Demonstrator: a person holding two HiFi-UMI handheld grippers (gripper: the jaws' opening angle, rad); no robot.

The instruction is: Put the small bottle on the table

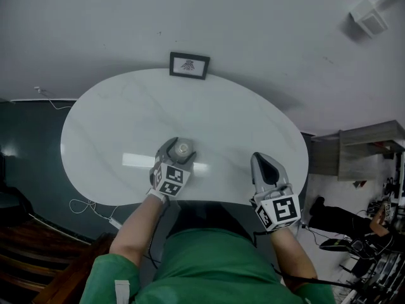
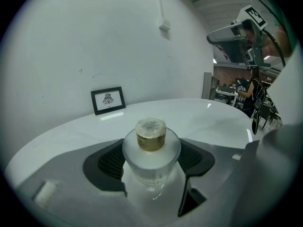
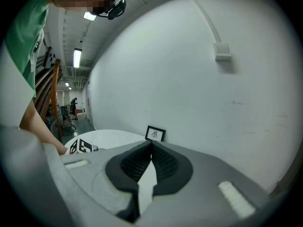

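The head view is showing only the top of the small bottle above the table near the frame's centre, while the left gripper view is revealing its gold cap and frosted body. The left gripper is grasping the bottle with its jaws spread wide. The right gripper, at the lower right, is resting clenched with nothing between its pads.

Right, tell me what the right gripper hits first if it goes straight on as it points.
Probably the white oval table top, since the right gripper tilts slightly down; the small black-framed picture lies beyond. Depth is unclear.
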